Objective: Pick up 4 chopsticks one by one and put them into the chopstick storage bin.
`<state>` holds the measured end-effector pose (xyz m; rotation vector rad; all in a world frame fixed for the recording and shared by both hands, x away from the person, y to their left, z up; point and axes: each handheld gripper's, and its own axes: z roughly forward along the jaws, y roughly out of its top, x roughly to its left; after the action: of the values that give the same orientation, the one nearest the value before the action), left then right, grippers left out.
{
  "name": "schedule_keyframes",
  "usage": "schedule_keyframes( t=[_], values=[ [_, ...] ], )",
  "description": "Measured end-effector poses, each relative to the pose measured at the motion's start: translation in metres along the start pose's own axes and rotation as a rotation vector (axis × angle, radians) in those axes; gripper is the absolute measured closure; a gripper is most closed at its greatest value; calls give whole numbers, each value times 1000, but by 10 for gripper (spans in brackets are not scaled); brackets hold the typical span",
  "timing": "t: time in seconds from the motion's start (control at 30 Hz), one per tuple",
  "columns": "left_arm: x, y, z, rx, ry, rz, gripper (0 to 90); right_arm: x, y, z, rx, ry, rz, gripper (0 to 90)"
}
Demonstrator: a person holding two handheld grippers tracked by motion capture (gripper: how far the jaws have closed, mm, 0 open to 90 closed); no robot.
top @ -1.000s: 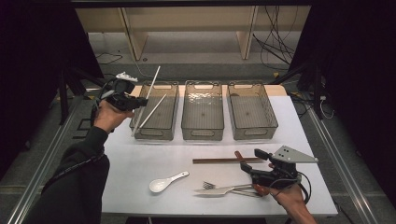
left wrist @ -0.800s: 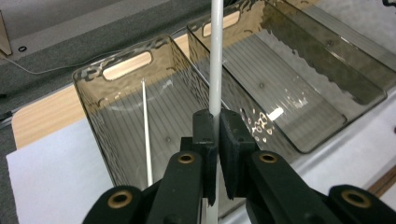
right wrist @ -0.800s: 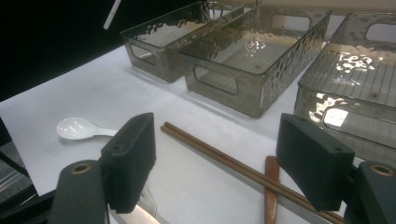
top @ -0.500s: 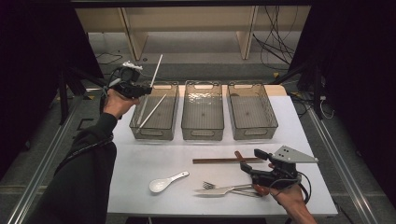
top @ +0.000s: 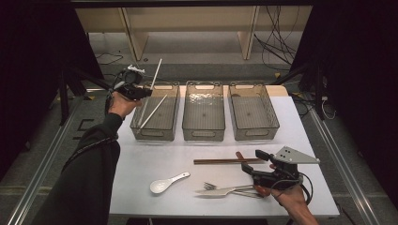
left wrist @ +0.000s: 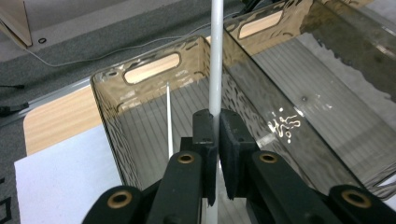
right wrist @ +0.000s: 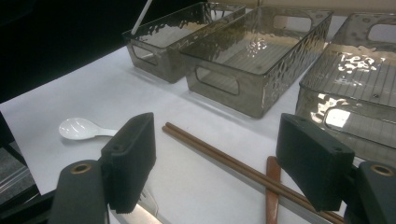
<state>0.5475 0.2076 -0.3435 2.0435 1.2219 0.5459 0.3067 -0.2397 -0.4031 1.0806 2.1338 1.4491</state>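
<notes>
My left gripper [top: 140, 91] [left wrist: 215, 120] is shut on a white chopstick [top: 156, 69] [left wrist: 216, 56] and holds it steeply tilted over the far left corner of the left clear bin [top: 156, 136] [left wrist: 108, 100]. A second white chopstick [top: 154, 110] [left wrist: 168, 116] leans inside that bin. My right gripper [top: 253, 161] [right wrist: 222, 161] stands open near the table's front right, just above a pair of brown chopsticks [top: 225, 161] [right wrist: 215, 156]. Nothing is between its pads.
A middle bin [top: 203, 137] [right wrist: 219, 81] and a right bin [top: 253, 135] [right wrist: 327, 116] stand beside the left one. On the white table lie a white spoon [top: 165, 184] [right wrist: 79, 128], a fork and a knife [top: 224, 190], and a brown handle [right wrist: 272, 184].
My left hand has carried the white chopstick to the right, up to the left bin's far corner, and the stick has tipped more upright. The right gripper has stayed put.
</notes>
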Motion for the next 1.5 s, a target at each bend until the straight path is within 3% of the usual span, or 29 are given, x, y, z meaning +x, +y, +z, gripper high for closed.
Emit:
schedule_keyframes(
  t=[0.4,0.63,0.83,1.1,1.33,1.5],
  values=[
    [2,-13,17,28,5,-17,846,0,0,0,0,0,0,293],
    [-2,-16,25,90,-8,-12,831,0,0,0,0,1,0,293],
    [-5,-15,20,81,-15,-23,635,0,0,0,0,1,0,293],
    [-14,-18,-11,4,-117,-35,434,0,0,0,4,0,0,293],
    [-31,-35,-36,-65,-204,-20,339,1,0,1,6,-2,-1,293],
    [-51,-52,-45,-104,-267,8,280,0,0,1,9,-6,0,293]
  ],
)
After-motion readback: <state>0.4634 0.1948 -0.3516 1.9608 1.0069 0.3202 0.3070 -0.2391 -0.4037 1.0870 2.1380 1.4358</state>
